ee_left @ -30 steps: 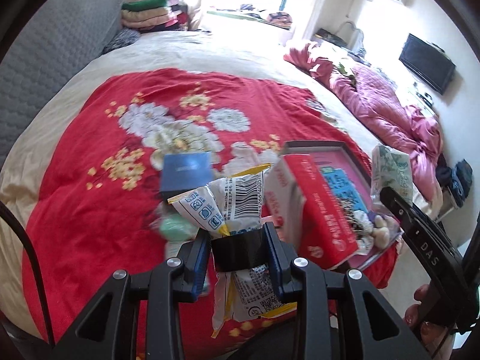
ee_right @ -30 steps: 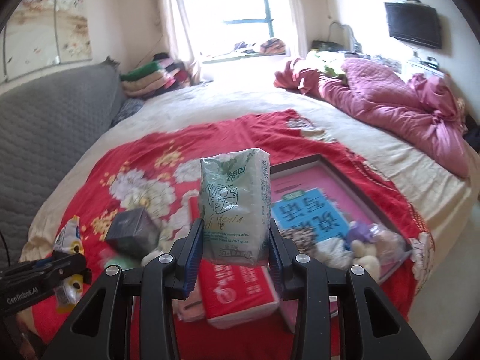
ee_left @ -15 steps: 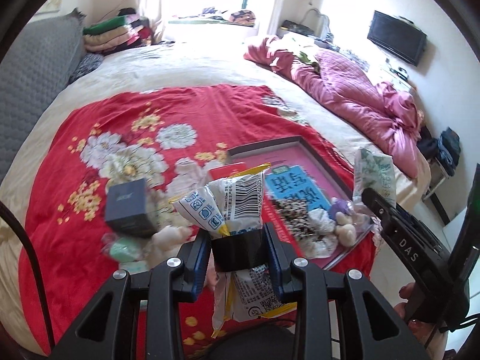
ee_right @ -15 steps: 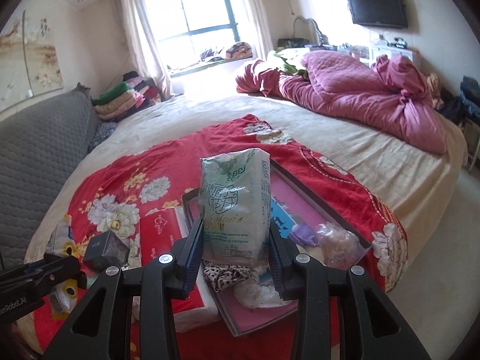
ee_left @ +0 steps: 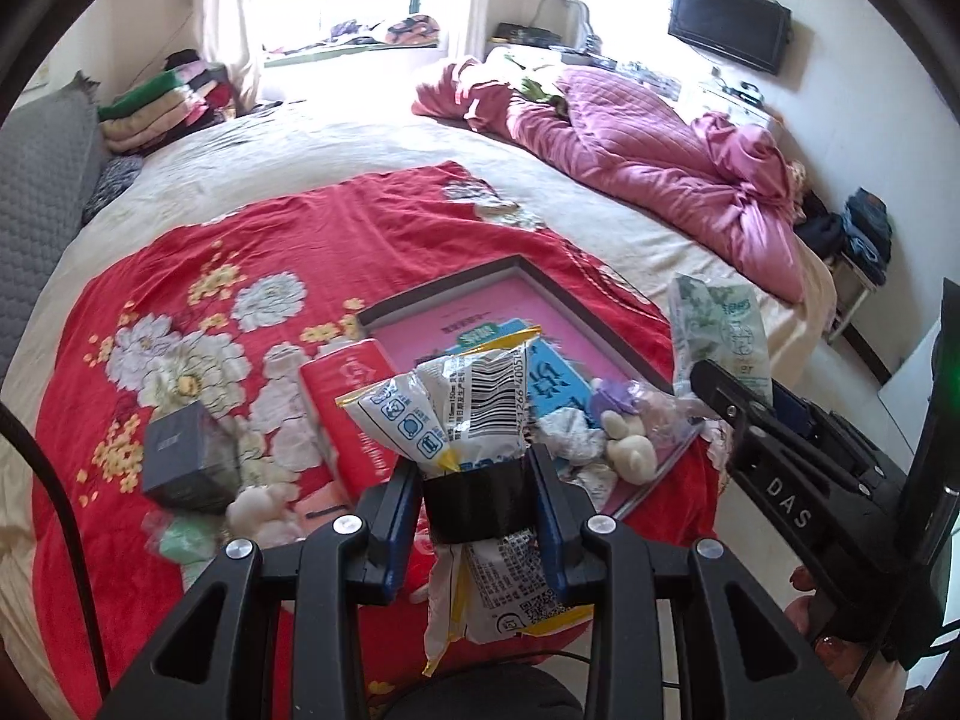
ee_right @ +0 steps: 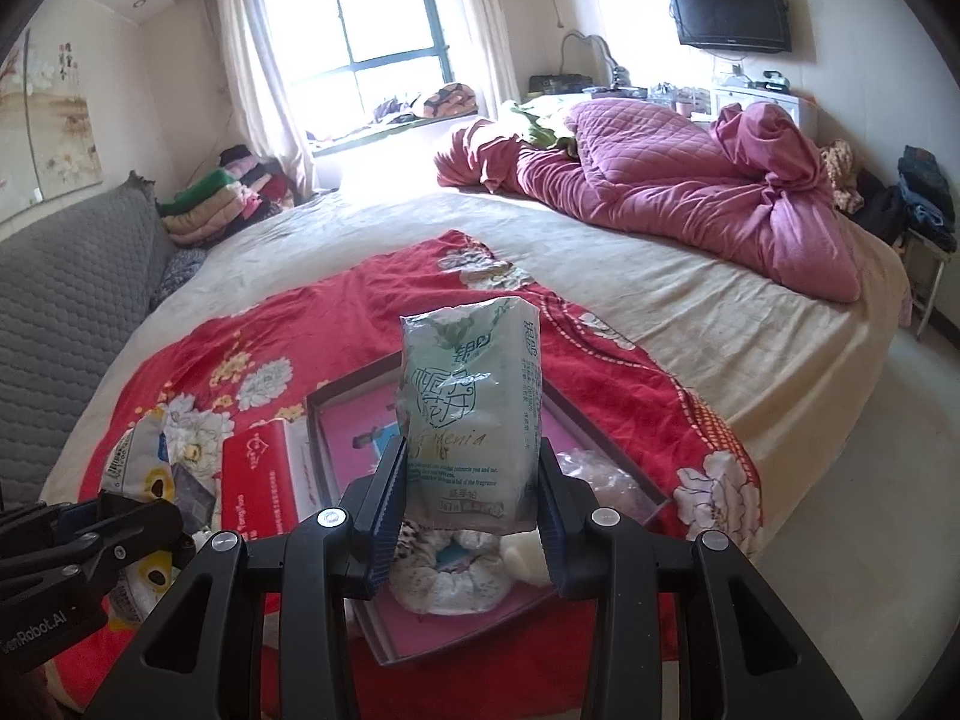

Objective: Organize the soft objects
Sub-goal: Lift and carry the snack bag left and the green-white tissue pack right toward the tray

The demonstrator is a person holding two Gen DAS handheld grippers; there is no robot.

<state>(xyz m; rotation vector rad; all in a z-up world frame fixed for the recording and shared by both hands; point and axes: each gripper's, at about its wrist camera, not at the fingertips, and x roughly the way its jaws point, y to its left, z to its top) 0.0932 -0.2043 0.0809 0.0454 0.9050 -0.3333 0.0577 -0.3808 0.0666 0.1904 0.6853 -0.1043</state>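
My left gripper (ee_left: 477, 498) is shut on a white, yellow-edged packet (ee_left: 462, 402) with a barcode and a black band around its middle, held above the bed's near edge. A pale green tissue pack (ee_right: 474, 414) stands upright in my right gripper (ee_right: 474, 492), which is shut on it over the near part of a dark-framed pink tray (ee_right: 318, 408). That tray (ee_left: 522, 267) holds a blue pack (ee_left: 558, 384), small plush toys (ee_left: 627, 450) and patterned cloth (ee_right: 444, 576). A red tissue pack (ee_left: 348, 414) lies to its left. In the left wrist view the right gripper's fingers (ee_left: 720, 390) grip the green pack (ee_left: 720, 330).
A dark grey box (ee_left: 180, 462), a white plush (ee_left: 258, 507) and a green soft item (ee_left: 180, 540) lie on the red floral blanket (ee_left: 210, 252). A pink quilt (ee_right: 690, 204) is heaped at the far right. A grey headboard (ee_right: 60, 300) and folded clothes (ee_right: 222, 192) stand at the left.
Both grippers have swung to the right along the bed's near edge with their packs still held. The tray has come nearer the middle of both views.
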